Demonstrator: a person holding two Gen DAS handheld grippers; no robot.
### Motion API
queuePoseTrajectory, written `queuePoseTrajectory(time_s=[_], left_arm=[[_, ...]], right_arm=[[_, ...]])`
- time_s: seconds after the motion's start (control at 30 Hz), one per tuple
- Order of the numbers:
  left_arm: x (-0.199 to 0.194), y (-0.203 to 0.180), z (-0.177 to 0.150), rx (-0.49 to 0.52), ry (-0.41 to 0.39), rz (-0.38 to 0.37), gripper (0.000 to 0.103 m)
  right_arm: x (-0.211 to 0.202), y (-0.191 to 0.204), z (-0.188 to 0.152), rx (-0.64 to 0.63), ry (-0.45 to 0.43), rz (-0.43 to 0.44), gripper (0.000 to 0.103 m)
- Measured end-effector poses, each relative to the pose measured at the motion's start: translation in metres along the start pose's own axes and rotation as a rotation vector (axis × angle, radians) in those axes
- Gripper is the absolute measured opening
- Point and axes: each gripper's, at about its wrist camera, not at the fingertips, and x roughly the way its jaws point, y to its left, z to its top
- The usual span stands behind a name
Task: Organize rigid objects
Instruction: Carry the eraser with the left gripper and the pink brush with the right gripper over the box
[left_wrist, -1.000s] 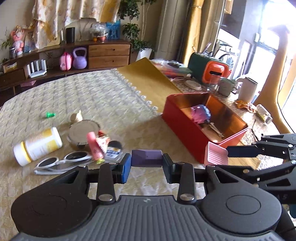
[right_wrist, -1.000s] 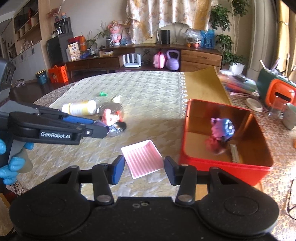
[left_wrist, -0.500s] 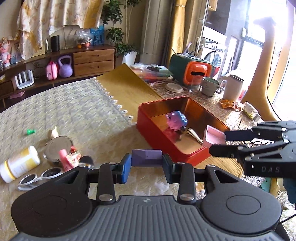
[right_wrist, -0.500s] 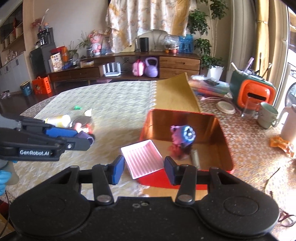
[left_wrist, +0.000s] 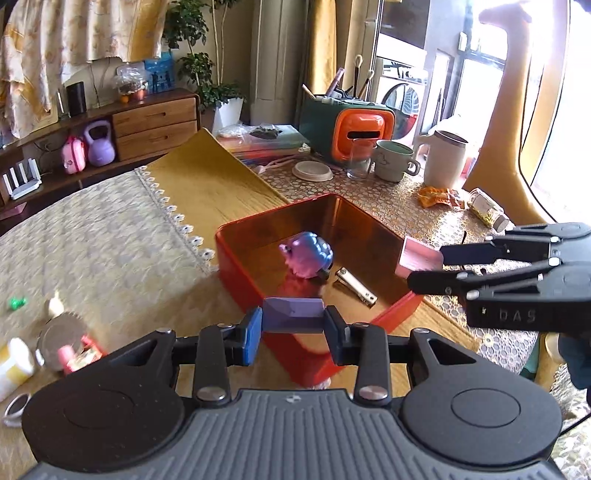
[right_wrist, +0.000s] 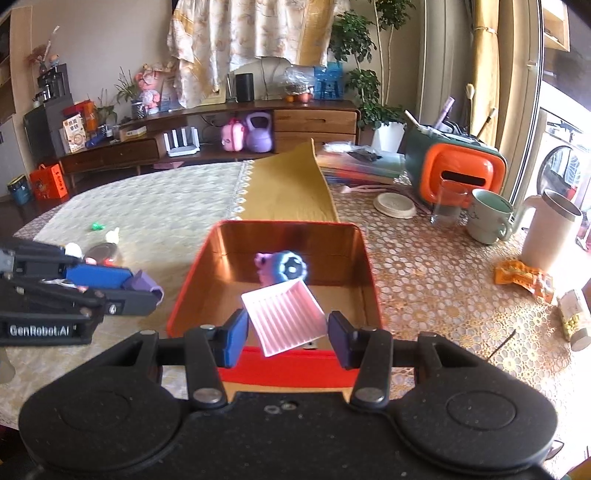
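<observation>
A: Your left claw is clamped on the purple block, and it sits at the near wall of the red tin, just about over the rim. Your right claw is gripping the pink ribbed tray by two opposite edges, above the tin's near end.

B: So both can go in. What worries you?

A: Crowding. In the left view your right claw reaches in over the tin's right rim while the left comes in over the near wall. Lower both together and the fingers may knock each other.

B: And inside the tin?

A: A purple and blue toy stands in the middle with a metal nail clipper just beside it. Let the tray go flat on top of them and it'll likely rock or lie tilted.

B: The block?

A: Open too early, right on the rim, and it could tip back onto the counter rather than fall inside.
</observation>
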Motion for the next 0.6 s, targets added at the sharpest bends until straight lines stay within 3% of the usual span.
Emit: queuePoseTrajectory(time_s=[0.33,0.6], left_arm=[[0.054,-0.018,0.029,0.037,0.072,0.006,0.036],[0.096,-0.022,0.042,0.017,0.169,0.016,0.036]], right_arm=[[0.027,-0.024,0.009,-0.029,0.051,-0.006,0.047],[0.056,-0.024,0.013,-0.137,0.132,0.001,0.047]])
